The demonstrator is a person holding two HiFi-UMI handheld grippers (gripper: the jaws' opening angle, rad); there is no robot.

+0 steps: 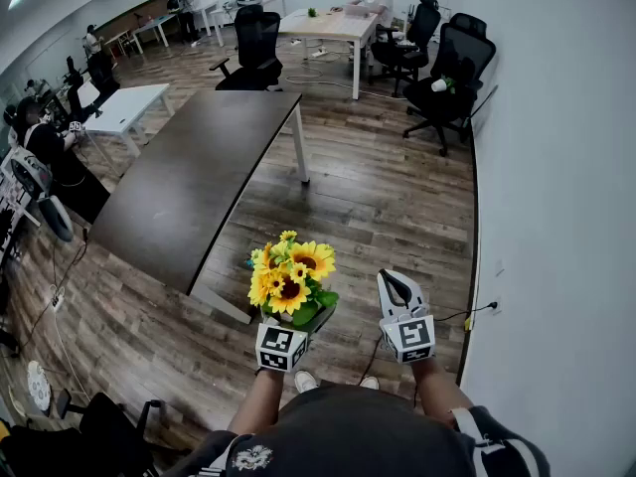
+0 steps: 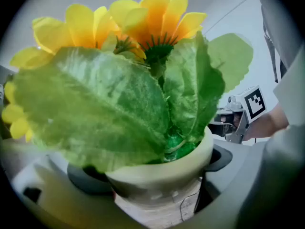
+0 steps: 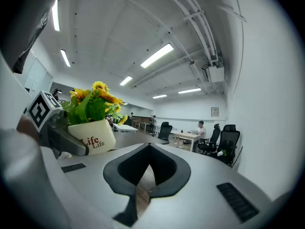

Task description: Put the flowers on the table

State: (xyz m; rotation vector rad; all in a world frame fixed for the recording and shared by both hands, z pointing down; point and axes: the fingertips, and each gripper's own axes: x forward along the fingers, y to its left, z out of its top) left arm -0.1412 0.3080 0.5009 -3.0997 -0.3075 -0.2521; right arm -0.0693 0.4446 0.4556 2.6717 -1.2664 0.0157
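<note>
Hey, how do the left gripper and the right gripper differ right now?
The left gripper has its fingers spread wide, clamping the white flower pot; the right gripper has its fingers together on nothing. In the head view the left gripper is partly hidden under the sunflowers; the right gripper shows plainly. Both are held above the wooden floor, short of the dark table.

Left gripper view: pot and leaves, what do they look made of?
The pot: probably glazed ceramic, cream, smooth rim with a soft sheen; plastic not ruled out. The leaves: artificial, likely fabric; matte, fine woven-looking texture with pressed veins.
</note>
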